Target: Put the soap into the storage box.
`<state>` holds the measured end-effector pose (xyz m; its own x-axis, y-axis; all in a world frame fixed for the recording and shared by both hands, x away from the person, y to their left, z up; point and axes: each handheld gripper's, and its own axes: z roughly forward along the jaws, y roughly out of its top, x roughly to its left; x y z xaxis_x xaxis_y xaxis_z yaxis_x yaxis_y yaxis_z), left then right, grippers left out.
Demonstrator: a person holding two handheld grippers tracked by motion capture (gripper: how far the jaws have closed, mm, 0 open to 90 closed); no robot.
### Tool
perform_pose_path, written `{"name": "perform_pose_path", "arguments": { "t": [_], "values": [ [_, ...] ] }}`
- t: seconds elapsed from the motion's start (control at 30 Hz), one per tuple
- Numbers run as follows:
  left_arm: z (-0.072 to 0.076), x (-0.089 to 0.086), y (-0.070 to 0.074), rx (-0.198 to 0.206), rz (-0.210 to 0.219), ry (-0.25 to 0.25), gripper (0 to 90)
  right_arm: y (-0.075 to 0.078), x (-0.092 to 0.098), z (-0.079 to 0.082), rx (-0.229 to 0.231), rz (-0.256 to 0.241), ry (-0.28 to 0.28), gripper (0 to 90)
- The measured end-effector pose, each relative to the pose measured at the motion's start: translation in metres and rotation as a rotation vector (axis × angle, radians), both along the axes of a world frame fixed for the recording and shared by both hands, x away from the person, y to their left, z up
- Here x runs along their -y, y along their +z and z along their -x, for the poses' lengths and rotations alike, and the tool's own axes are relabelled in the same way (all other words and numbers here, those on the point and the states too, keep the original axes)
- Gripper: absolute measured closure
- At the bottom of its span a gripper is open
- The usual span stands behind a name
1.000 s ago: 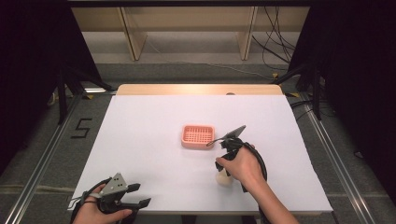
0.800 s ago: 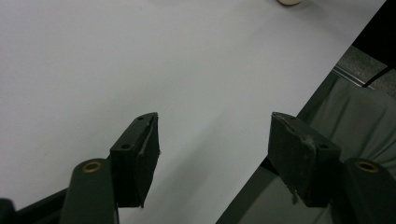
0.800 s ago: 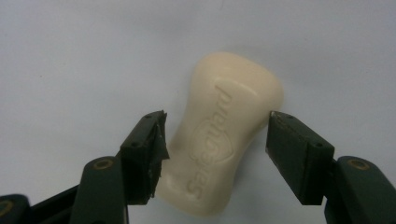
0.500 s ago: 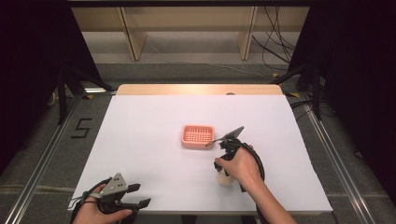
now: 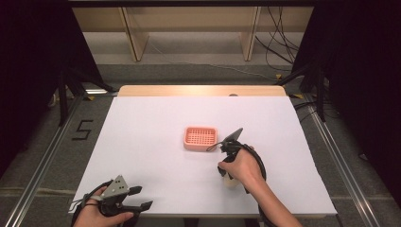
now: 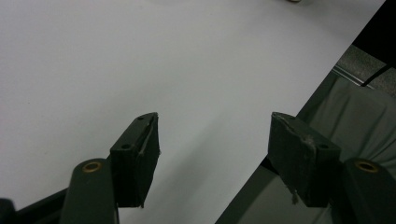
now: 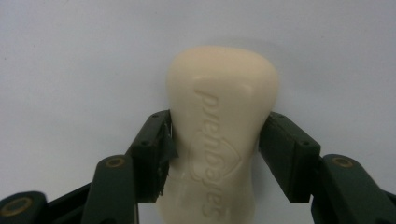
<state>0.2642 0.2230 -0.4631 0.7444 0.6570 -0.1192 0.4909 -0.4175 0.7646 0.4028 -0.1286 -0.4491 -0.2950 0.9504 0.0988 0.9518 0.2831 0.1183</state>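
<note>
The soap (image 7: pixel 219 135) was a cream, waisted bar with rounded ends and raised lettering pressed into its top face. It lay flat on the white desk (image 5: pixel 142 137), and the right hand-held gripper (image 7: pixel 215 140) was clamped on its narrow middle, one jaw touching each long side. In the high view the soap (image 5: pixel 231 180) showed as a pale patch beneath the right hand (image 5: pixel 241 166), near the desk's front half and right of centre.

A pink slotted dish (image 5: pixel 200 138) sat near the middle of the desk, a little way beyond and left of the right hand-held gripper (image 5: pixel 227 174), apart from the soap. Bare white surface lay open all around the dish and on to the far wooden edge. The right edge of the desk was well apart from the soap; the front edge was nearer.

The left hand-held gripper (image 5: pixel 137 204) rested at the front left corner, held by the left hand (image 5: pixel 101 215). Its own view showed the left hand-held gripper (image 6: pixel 212 158) released, jaws wide apart and holding nothing, one over the white top and the other past the desk's edge, above grey floor.

The lettering and the jaw contact were plain in the right gripper view; the high view gave the dish and the desk's borders.
</note>
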Motion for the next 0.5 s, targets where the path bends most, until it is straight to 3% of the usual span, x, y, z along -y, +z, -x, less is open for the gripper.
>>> {"name": "perform_pose_path", "arguments": {
  "t": [0.17, 0.23, 0.37, 0.47, 0.5],
  "values": [
    [0.0003, 0.0007, -0.0006, -0.003, 0.010, 0.002, 33.6, -0.0012, -0.0007, 0.0003, 0.025, 0.018, 0.060, 47.9],
    [0.0003, 0.0007, -0.0006, -0.003, 0.008, 0.001, 33.6, -0.0007, 0.0000, -0.0004, 0.008, 0.028, 0.097, 48.3],
    [0.0001, 0.0007, -0.0008, -0.005, 0.007, -0.001, 33.6, -0.0015, 0.0002, -0.0010, 0.019, 0.029, 0.122, 48.4],
    [0.0001, 0.0007, -0.0008, -0.006, 0.005, -0.002, 33.6, -0.0015, 0.0000, -0.0020, 0.000, 0.024, 0.149, 48.6],
    [0.0000, 0.0007, -0.0008, -0.006, 0.005, -0.002, 33.6, -0.0020, -0.0018, -0.0013, 0.003, 0.035, 0.132, 48.6]
  ]
}}
